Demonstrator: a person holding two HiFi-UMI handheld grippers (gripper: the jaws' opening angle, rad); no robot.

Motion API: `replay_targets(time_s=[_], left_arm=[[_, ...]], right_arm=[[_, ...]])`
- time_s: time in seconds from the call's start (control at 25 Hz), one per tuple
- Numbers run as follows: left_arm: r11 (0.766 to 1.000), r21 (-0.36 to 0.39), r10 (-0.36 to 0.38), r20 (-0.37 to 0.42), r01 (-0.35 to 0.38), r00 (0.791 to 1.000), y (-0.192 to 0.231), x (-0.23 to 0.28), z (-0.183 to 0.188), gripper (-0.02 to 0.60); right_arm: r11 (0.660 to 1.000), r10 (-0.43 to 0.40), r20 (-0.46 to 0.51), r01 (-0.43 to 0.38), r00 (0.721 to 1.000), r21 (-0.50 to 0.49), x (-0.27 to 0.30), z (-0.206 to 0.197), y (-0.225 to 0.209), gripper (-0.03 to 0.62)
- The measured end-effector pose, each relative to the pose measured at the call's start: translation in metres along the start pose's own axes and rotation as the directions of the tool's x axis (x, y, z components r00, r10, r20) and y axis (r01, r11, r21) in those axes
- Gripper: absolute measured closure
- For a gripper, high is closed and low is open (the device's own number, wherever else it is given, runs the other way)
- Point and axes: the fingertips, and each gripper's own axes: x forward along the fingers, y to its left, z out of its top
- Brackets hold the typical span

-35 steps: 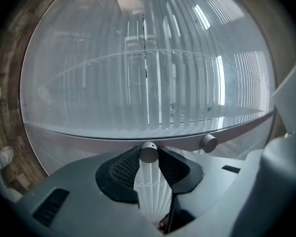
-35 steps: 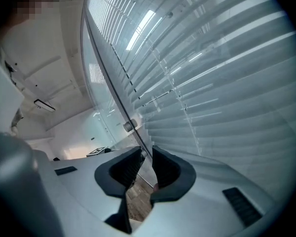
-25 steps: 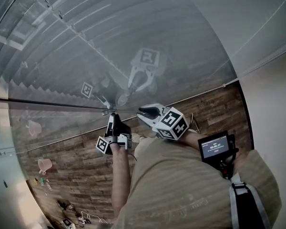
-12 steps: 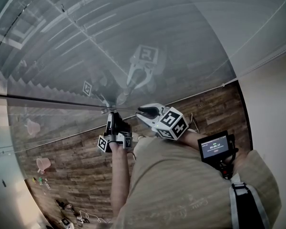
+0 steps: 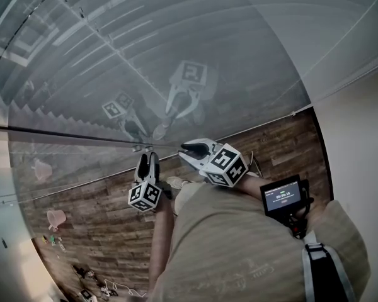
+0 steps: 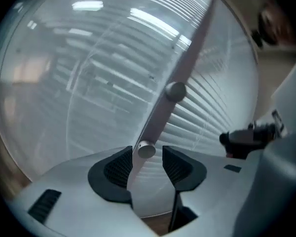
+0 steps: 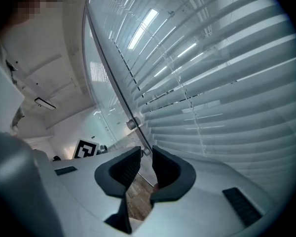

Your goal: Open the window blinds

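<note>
Left gripper view: left hand-held gripper (image 6: pixel 148 157), jaws just opening, flanks the small round silver knob (image 6: pixel 146 150) unclamped; white slatted window blinds (image 6: pixel 212 122) at two o'clock. Right hand-held gripper (image 7: pixel 144 157) stands slightly open, empty. An off-centre squeeze could slip off the knob.

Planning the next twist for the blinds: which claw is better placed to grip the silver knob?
Probably left. The left claw, jaws just opening, straddles the small silver round knob; the right claw sits off to the side, holding nothing.

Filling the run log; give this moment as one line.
left gripper: fingers just opened, knob between, ungripped | right gripper: open, nothing gripped
</note>
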Motion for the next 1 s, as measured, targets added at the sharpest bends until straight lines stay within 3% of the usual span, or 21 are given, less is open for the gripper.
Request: replay_targets(time_s=[0.04,0.08,0.12,0.2,0.28,0.44,0.56,0.76,1.0], left_arm=[[0.989,0.144,0.041,-0.014,-0.039,0.999,-0.005,0.001,0.002,0.397],[0.963,0.261,0.071,-0.022,-0.063,0.997,-0.011,0.002,0.004,0.397],[0.937,0.341,0.088,-0.028,-0.074,0.996,-0.016,0.004,0.004,0.396],[0.909,0.408,0.107,-0.037,-0.082,0.994,-0.020,0.008,0.004,0.397],[0.900,0.423,0.134,-0.044,-0.103,0.990,-0.016,0.011,0.003,0.397],[0.899,0.417,0.175,-0.062,-0.134,0.983,-0.004,0.015,0.000,0.412],[0.917,0.377,0.168,-0.064,-0.132,0.984,-0.002,0.016,-0.001,0.443],[0.978,0.192,0.096,-0.061,-0.083,0.994,0.001,0.015,-0.001,0.446],[0.998,0.056,0.039,-0.060,-0.036,0.997,0.002,0.012,-0.002,0.446]], right_arm=[[1.000,0.001,0.000,-0.001,1.000,-0.001,0.000,0.000,0.000,0.516],[1.000,0.002,-0.002,-0.002,1.000,-0.002,0.000,0.000,0.001,0.516],[1.000,0.004,-0.003,-0.004,1.000,-0.002,0.000,0.000,0.001,0.516],[1.000,0.008,-0.005,-0.008,1.000,-0.002,0.001,0.000,0.003,0.516],[1.000,0.009,-0.005,-0.009,1.000,-0.002,0.001,0.000,0.004,0.516],[1.000,0.002,-0.002,-0.002,1.000,0.002,0.001,0.000,0.002,0.516],[1.000,-0.003,0.001,0.003,1.000,0.002,0.000,0.001,0.000,0.516],[1.000,-0.001,-0.001,0.001,1.000,0.003,0.000,0.000,-0.001,0.516],[1.000,0.009,-0.008,-0.009,1.000,0.006,0.002,-0.001,0.002,0.516]])
